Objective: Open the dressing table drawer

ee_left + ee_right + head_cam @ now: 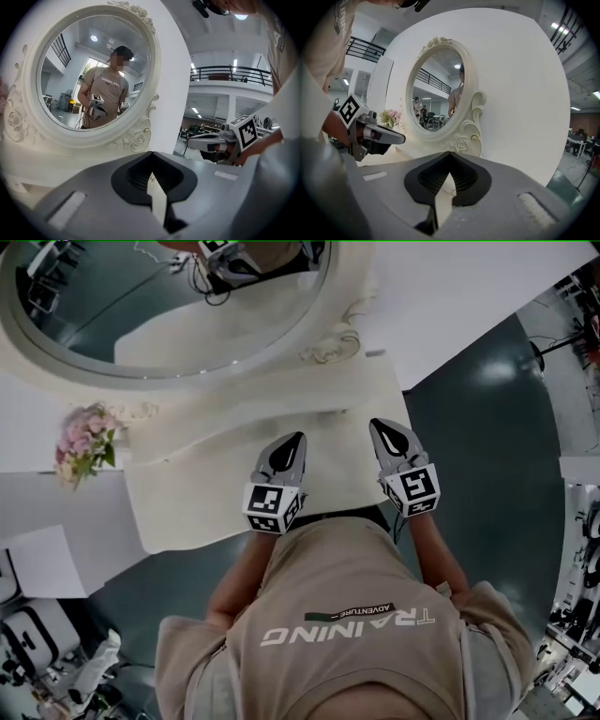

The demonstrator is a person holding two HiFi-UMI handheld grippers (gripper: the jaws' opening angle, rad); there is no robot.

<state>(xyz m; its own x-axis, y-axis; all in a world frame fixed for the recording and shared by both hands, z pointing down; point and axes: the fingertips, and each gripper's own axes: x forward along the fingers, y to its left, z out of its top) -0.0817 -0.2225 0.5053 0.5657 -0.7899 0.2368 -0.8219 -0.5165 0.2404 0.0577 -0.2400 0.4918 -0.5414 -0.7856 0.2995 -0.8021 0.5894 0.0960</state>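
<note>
Your grey left gripper (299,438) and right gripper (376,425), ribbed black pads (461,180) pressed together and empty, hover above the smooth cream dressing table (206,507), its drawer hidden beneath the curved front edge near your waist.

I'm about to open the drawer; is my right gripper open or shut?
Shut. In the right gripper view, the right gripper has its jaw tips touching, with nothing held between them.

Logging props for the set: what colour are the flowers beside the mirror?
The flowers are pale pink; they show best in the head view.
</note>
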